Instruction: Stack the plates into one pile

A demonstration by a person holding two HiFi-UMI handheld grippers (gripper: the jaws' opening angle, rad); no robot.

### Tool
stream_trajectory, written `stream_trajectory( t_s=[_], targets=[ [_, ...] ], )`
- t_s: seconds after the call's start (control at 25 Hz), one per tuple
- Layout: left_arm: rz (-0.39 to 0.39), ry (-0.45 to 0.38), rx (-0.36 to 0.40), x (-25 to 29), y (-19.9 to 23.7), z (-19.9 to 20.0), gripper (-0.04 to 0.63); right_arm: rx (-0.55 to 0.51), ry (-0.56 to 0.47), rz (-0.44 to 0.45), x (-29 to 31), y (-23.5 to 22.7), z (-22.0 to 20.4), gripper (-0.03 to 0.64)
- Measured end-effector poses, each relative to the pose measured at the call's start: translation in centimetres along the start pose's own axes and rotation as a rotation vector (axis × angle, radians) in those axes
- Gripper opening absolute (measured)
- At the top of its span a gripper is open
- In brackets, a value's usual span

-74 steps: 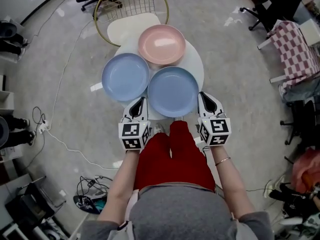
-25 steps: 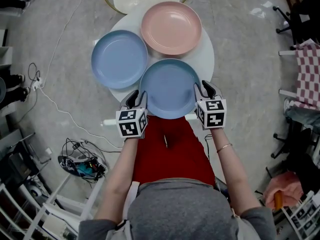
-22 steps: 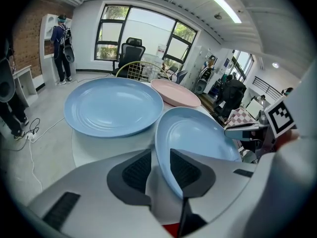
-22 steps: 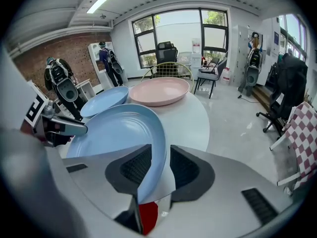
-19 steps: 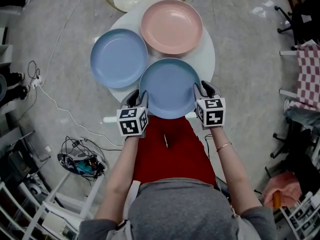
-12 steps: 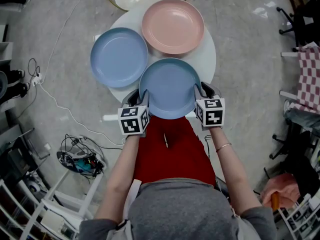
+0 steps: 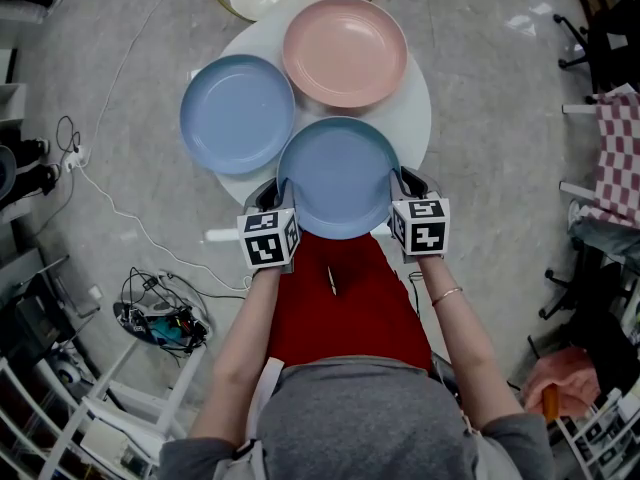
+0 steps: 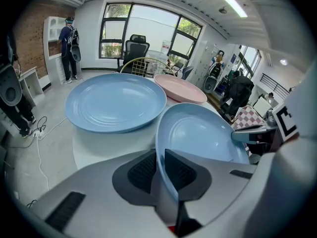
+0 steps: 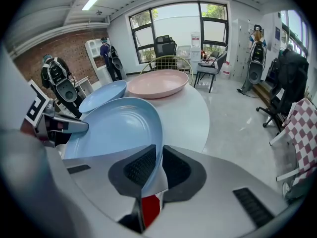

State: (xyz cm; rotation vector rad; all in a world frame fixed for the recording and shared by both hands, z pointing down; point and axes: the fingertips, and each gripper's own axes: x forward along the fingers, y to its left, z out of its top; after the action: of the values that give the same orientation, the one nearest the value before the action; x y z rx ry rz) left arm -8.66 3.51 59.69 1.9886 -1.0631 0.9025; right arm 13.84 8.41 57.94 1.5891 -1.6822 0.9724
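Nothing is stacked yet: three plates are spread singly on the table (image 7: 414, 108), none resting on another. Count: two blue plates, one pink, one table, two grippers. The near blue plate (image 7: 338, 176) sits at the table's front edge, just beside the far blue plate (image 7: 236, 113) and the pink plate (image 7: 345, 51). Its left rim is pinched by the left gripper (image 7: 270, 200), whose jaws have just been closing onto it. Its right rim is pinched between the pads of the right gripper (image 7: 410, 186). Whether the plate is off the table yet cannot be told. The step is judged to be the first pickup. Still to do: this plate set on a second one, then the third added to that pile.
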Motion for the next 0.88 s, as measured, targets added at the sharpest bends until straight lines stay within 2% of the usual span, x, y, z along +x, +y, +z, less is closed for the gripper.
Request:
stream_trajectory(
  t_s=[0.24,0.52,0.88],
  targets=[
    [-0.013,0.004,-0.054,-0.6,-0.3,0.3,0.044,0.036,0.001,0.001,-1.0,0.0,-0.5,0.055],
    [-0.035,-0.015,-0.031,-1.3,-1.5,1.7,0.037,0.104,-0.018,-0.01,-2.4,-0.8,-0.5,0.054],
    [-0.031,-0.053,-0.02,-2.2,-2.8,4.3,0.037,0.117,-0.096,-0.013,-4.3,-1.9,2.3,0.054]
  ],
)
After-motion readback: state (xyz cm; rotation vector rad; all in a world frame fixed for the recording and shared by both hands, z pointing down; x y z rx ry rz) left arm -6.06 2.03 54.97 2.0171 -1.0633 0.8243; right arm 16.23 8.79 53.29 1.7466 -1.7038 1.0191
